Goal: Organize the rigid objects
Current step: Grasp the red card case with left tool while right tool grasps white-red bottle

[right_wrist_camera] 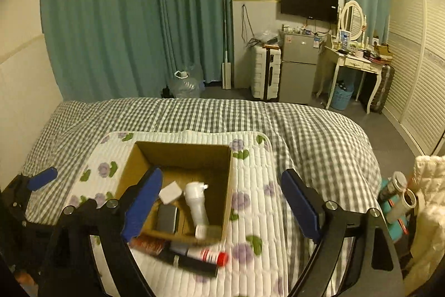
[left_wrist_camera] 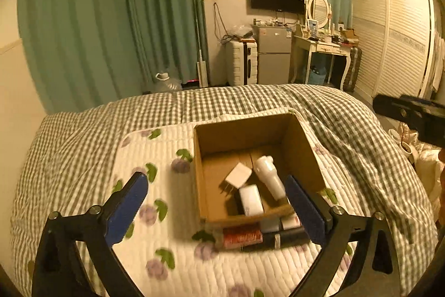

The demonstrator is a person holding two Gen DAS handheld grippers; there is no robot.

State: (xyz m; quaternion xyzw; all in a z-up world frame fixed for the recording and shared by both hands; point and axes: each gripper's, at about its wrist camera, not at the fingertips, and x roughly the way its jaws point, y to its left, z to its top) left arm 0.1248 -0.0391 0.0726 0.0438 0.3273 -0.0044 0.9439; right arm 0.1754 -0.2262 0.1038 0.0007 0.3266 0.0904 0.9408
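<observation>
An open cardboard box (left_wrist_camera: 300, 152) (right_wrist_camera: 226, 180) stands on a white floral quilted mat (left_wrist_camera: 155, 152) (right_wrist_camera: 256, 213) on the bed. Inside lie a white plug adapter (left_wrist_camera: 238, 175) (right_wrist_camera: 169, 194), a white bottle (left_wrist_camera: 269, 176) (right_wrist_camera: 196, 205) and a small flat device (left_wrist_camera: 251, 199) (right_wrist_camera: 167, 219). Against the box's near side lie a red-labelled tube (left_wrist_camera: 242, 237) (right_wrist_camera: 211, 255), a black stick (left_wrist_camera: 289, 238) (right_wrist_camera: 197, 266) and small white items (left_wrist_camera: 289, 221). My left gripper (left_wrist_camera: 219, 210) is open and empty, hovering over the box's near edge. My right gripper (right_wrist_camera: 222, 208) is open and empty, above the box's right side.
The bed has a grey checked cover (left_wrist_camera: 250, 99) (right_wrist_camera: 306, 124). The right gripper's body (left_wrist_camera: 411, 113) shows at the right edge of the left view; the left gripper's blue pad (right_wrist_camera: 41, 178) shows at the left of the right view. Bottles and a cream padded thing (right_wrist_camera: 400, 196) stand beside the bed.
</observation>
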